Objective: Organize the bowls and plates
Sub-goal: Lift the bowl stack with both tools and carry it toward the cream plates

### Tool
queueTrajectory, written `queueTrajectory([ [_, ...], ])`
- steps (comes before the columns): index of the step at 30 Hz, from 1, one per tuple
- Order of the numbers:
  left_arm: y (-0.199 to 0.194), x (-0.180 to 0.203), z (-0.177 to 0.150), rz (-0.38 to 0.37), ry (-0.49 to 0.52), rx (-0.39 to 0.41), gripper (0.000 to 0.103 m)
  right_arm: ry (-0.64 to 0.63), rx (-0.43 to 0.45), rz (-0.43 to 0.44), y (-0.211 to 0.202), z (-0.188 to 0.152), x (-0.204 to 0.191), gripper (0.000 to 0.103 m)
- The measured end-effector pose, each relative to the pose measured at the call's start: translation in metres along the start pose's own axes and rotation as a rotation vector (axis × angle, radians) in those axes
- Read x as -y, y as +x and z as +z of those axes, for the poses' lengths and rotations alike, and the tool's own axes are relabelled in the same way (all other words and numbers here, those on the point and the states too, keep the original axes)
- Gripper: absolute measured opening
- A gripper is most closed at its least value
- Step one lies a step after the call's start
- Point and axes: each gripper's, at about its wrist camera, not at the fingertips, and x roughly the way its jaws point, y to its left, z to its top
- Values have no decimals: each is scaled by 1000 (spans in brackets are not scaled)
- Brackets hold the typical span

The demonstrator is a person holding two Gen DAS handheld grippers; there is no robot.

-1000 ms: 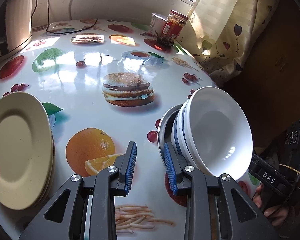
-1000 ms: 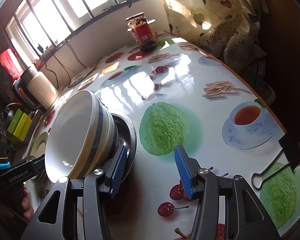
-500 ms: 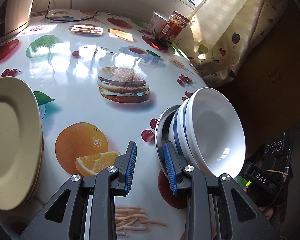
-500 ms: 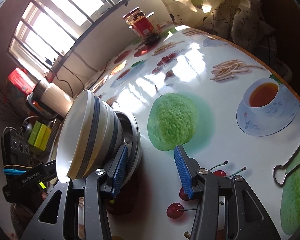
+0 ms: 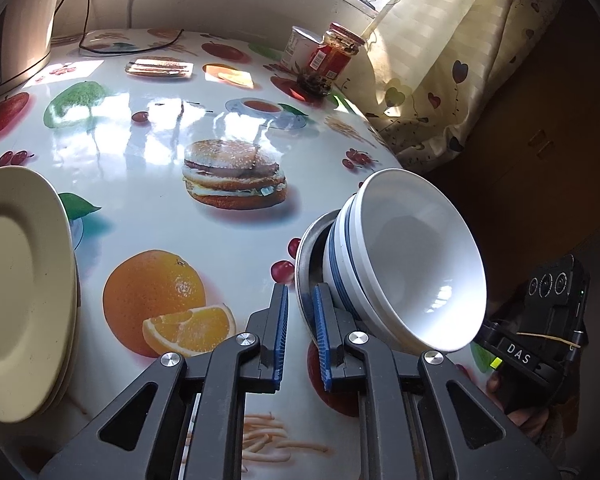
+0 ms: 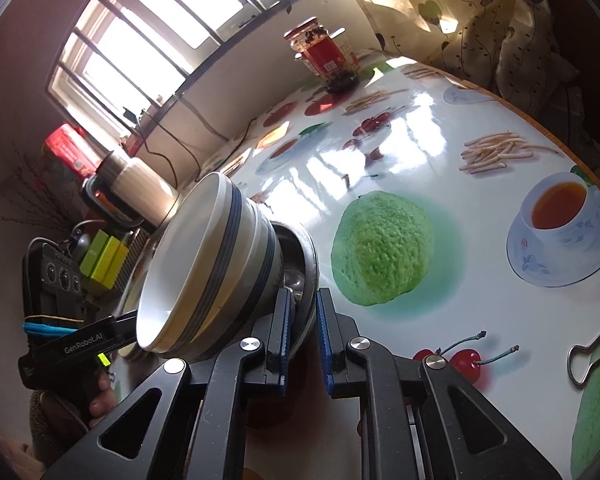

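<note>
Three nested white bowls with blue bands (image 5: 404, 264) sit in a shallow metal dish (image 5: 304, 248) near the table's right edge. My left gripper (image 5: 300, 292) straddles the near rim of the dish. Its jaws are closing with the rim between the blue pads. From the other side, the same bowls (image 6: 204, 264) and metal dish (image 6: 306, 256) show in the right wrist view. There my right gripper (image 6: 304, 296) has its jaws closing tight on the rim. A stack of cream plates (image 5: 20, 288) lies at the far left.
A red-labelled jar (image 5: 334, 56) and a white cup (image 5: 300, 46) stand at the back by the curtain (image 5: 460, 60). A kettle (image 5: 16, 28) with a cable is at the back left. A binder clip (image 6: 592, 356) lies near the table's right edge.
Both grippers' jaws have narrowed from wide apart to close around the metal dish's rim. The right wrist view has tilted a little. The bowls and plates have stayed put.
</note>
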Motion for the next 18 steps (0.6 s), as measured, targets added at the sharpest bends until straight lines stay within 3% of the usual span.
queueTrajectory([
  [18, 0, 2, 0, 2, 26, 4, 9, -29, -1, 1, 1, 1, 0, 13],
])
